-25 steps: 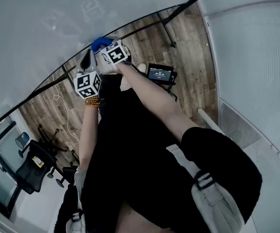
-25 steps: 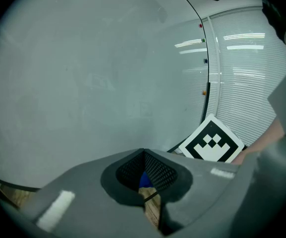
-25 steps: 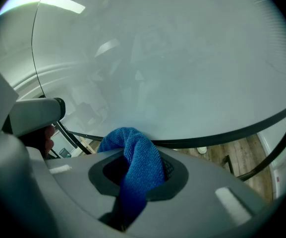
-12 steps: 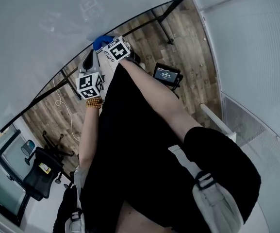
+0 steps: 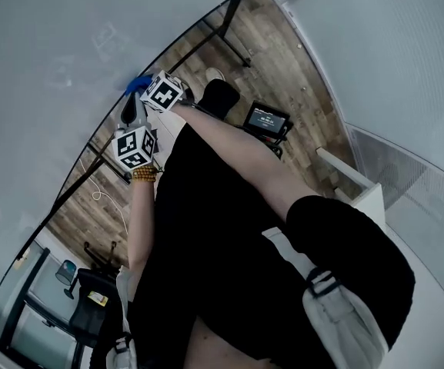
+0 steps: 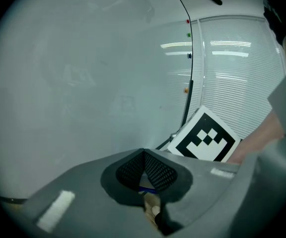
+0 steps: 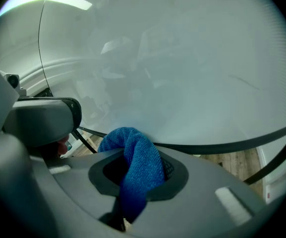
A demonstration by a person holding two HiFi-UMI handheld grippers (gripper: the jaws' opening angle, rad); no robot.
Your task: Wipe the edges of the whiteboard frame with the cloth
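Observation:
The whiteboard (image 5: 60, 60) fills the upper left of the head view. Its black frame edge (image 5: 183, 41) runs diagonally below it. My right gripper (image 5: 154, 89) is shut on a blue cloth (image 5: 139, 83), and the cloth presses against that edge. In the right gripper view the blue cloth (image 7: 135, 167) bulges out of the jaws just under the frame edge (image 7: 222, 145). My left gripper (image 5: 133, 112) sits right beside the right one, below the frame. Its jaws stand shut with nothing held in the left gripper view, where the left gripper (image 6: 145, 155) faces the board surface (image 6: 83, 83).
A small lit screen on a stand (image 5: 266, 118) sits on the wood floor (image 5: 283, 60) below the board. The board's stand legs (image 5: 233, 44) cross the floor. An office chair (image 5: 91, 306) and a white cable (image 5: 98, 194) lie at the lower left. A white ribbed wall (image 5: 391, 68) rises at the right.
Both grippers have slid together along the frame edge, up and to the left in the head view, with the cloth still in the right one.

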